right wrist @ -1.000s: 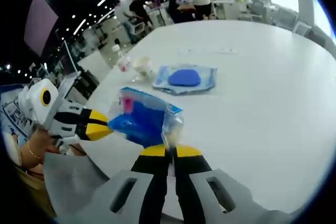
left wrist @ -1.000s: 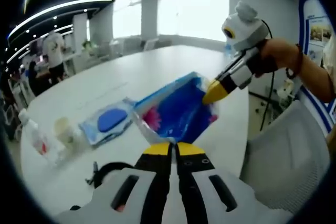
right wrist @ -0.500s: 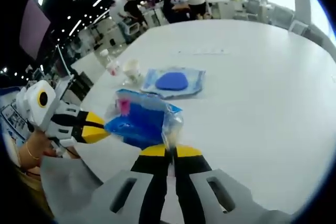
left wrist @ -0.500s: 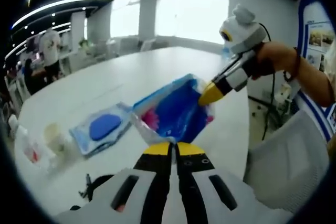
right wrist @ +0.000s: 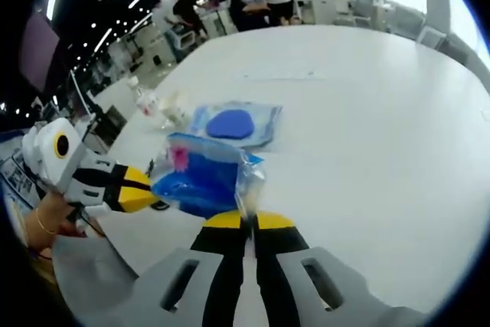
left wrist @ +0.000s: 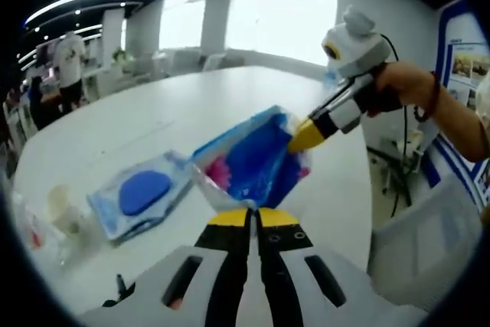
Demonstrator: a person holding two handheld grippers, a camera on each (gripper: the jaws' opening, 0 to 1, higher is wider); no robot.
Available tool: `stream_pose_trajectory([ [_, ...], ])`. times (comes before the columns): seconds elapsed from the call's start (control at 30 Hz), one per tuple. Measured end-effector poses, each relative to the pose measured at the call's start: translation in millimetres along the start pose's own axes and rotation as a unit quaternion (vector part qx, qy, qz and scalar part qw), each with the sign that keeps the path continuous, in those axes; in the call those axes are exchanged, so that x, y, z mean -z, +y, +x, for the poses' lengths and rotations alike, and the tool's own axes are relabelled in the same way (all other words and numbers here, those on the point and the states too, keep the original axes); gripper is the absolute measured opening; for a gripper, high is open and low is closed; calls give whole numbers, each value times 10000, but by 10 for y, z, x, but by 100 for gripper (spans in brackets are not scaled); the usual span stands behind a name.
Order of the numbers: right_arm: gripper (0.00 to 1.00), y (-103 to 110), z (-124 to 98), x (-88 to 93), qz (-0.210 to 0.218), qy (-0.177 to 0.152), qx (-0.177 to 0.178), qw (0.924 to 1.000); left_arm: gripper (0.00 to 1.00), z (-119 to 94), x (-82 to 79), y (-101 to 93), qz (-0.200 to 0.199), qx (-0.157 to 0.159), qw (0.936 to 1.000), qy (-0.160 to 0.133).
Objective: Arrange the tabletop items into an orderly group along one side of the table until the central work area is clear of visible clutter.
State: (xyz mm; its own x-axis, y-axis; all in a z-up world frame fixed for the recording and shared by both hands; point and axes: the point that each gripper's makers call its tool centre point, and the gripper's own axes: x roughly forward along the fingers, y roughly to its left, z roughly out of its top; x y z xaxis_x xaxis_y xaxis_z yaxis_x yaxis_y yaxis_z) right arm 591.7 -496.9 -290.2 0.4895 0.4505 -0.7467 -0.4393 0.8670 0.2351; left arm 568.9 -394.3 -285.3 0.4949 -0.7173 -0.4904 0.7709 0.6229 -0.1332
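Note:
A clear plastic bag with blue and pink contents (left wrist: 256,162) hangs stretched between my two grippers above the white table (left wrist: 191,105). My left gripper (left wrist: 253,216) is shut on its near corner. My right gripper (left wrist: 302,137) comes in from the right, shut on the bag's far edge. In the right gripper view the same bag (right wrist: 203,178) is pinched at one corner by my right gripper (right wrist: 246,220). There the left gripper (right wrist: 142,189) grips the bag's other end. A flat clear packet with a blue oval pad (left wrist: 142,193) (right wrist: 230,122) lies on the table beyond.
A paper cup (left wrist: 61,204) (right wrist: 174,105) and a small bottle (right wrist: 145,101) stand near the table edge by the packet. A black object (right wrist: 161,206) lies under the bag. A grey chair (left wrist: 429,227) stands beside the table. People stand far behind.
Both views have shifted a little with the hands. Both grippers keep their hold on the blue bag, which hangs between them much as before.

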Motion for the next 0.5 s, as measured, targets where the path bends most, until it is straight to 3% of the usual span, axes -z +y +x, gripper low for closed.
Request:
stream_pose_trajectory([
  [0.5,4,-305,222,-92,-88,146,171,9997,0,360,2,164,4,57,9999,91],
])
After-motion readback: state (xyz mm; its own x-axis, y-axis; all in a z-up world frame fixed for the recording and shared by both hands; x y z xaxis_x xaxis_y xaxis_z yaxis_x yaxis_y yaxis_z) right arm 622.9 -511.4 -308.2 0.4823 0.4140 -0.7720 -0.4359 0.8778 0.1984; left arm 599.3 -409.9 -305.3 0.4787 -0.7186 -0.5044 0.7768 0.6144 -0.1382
